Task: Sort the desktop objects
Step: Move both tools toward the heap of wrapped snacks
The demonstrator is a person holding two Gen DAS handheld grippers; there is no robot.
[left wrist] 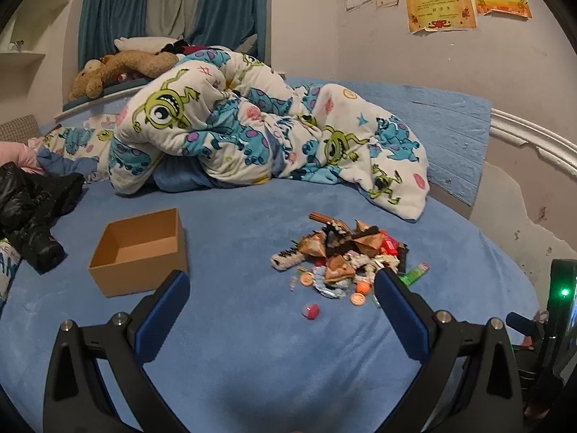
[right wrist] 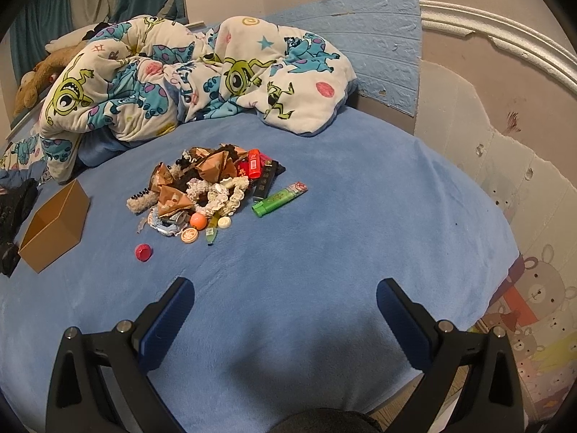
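- The task's things lay in one loose heap of small mixed objects (right wrist: 212, 187) near the middle of the blue plush bed cover (right wrist: 360, 238), crumpled brown foil wrappers and frilly hair scrunchies tangled on top, so nothing there had yet been sorted.
- A few pieces had spilled clear of the heap toward the near edge of the cover: a small pink-red round capsule (right wrist: 143, 252) lay apart on its own, and an orange ball (right wrist: 198, 220) with two flat round tokens sat at the heap's near fringe; these looked the easiest first picks.
- A green plastic lighter (right wrist: 279, 199) lay flat on the heap's right side, beside a black bar and a red lighter (right wrist: 254, 168), separate enough to be taken singly.
- An open, empty brown cardboard box (left wrist: 139, 249) stood upright just left of the heap, mouth up, likely set there as the receiving bin.
- The left gripper (left wrist: 281, 290) hung over the cover's near part, jaws spread wide and holding nothing, aimed between box and heap.
- The right gripper (right wrist: 285, 297) was likewise wide open and empty, tilted down at bare cover short of the heap, as if readied for a first reach.
- A rumpled cartoon-monster quilt (right wrist: 173, 83) was bunched at the far edge, pushed back, probably to free working space.
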